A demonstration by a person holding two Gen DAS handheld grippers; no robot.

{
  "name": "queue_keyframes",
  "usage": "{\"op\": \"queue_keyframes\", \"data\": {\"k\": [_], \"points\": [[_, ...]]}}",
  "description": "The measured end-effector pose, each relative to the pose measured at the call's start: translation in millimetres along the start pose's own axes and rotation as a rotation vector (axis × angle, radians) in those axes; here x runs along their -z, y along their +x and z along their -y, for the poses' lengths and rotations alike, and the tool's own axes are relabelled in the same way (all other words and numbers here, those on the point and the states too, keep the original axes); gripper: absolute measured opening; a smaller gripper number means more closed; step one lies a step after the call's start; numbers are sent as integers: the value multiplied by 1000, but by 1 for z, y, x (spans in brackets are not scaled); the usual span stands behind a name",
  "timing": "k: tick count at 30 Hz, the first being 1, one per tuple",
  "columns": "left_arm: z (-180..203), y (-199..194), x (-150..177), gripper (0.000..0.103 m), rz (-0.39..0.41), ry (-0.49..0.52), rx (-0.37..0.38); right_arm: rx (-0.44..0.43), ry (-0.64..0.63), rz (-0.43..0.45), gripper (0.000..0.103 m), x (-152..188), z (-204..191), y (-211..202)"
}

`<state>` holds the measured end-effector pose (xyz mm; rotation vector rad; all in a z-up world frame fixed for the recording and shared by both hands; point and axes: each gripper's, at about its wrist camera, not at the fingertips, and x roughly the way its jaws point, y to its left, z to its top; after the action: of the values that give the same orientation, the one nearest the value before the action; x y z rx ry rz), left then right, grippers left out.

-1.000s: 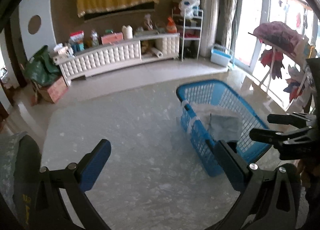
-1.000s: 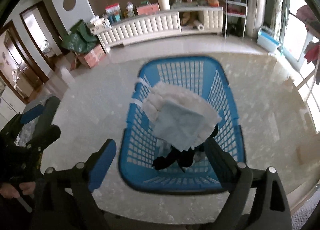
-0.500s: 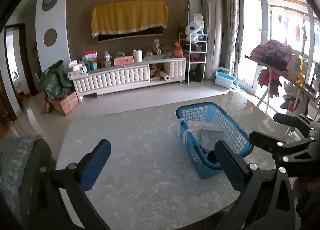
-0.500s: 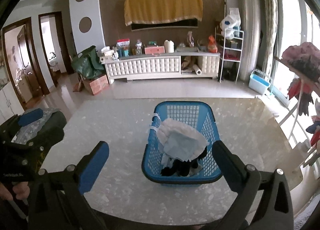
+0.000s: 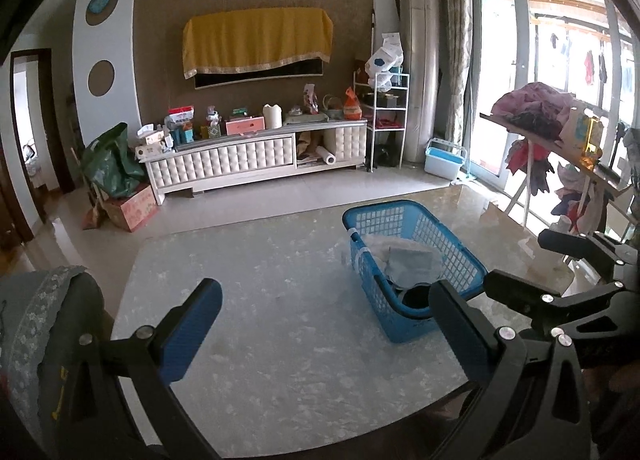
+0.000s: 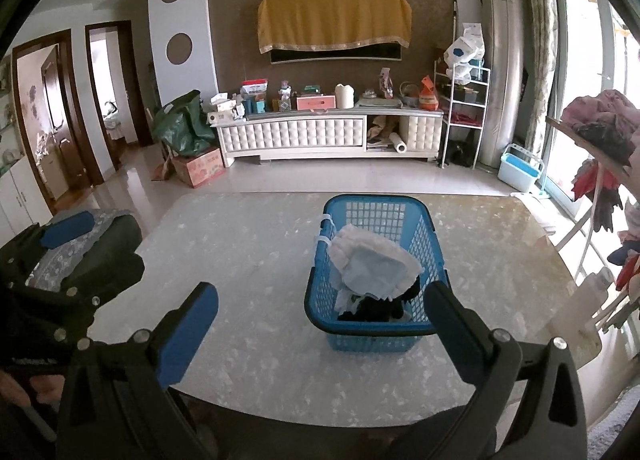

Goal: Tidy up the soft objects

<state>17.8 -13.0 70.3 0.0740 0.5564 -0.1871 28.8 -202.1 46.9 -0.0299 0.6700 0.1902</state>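
left wrist view: i see my left gripper (image 5: 326, 324) with jaws spread wide and nothing between them, hovering over the desk (image 5: 280, 300).
basket, left view: the blue basket (image 5: 460, 244) stands on the desk, ahead and to the right of my left gripper; a pale folded cloth (image 5: 408, 260) lies on top inside it, something dark beneath.
other tool, left view: the right gripper (image 5: 560, 272) shows just right of the basket, above desk level.
right wrist view: my right gripper (image 6: 322, 326) has jaws wide apart, empty, with the basket (image 6: 432, 227) straight ahead between its fingers.
soft things, right view: a white frilled cloth (image 6: 396, 260) with the light blue folded piece (image 6: 372, 272) on it sits heaped at the basket's left wall; dark fabric (image 6: 372, 310) lies at its near end.
left tool, right view: the left gripper (image 6: 60, 244) sits well left of the basket.
risk: i judge the heap rides high against the left wall, so a clumsy reach could tip cloth over the rim.
risk two: the basket looks light; a jaw catching its mesh could drag it toward the desk's near edge.
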Motion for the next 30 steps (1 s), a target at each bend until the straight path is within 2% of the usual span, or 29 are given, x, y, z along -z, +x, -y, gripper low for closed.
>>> {"op": "queue_keyframes", "data": {"k": [19, 30], "points": [[4, -12, 6, 103, 20, -2, -10, -19, 2, 30, 103, 12, -6, -9], [4, -13, 11, 103, 12, -17, -20, -21, -5, 18, 103, 15, -11, -10]]}}
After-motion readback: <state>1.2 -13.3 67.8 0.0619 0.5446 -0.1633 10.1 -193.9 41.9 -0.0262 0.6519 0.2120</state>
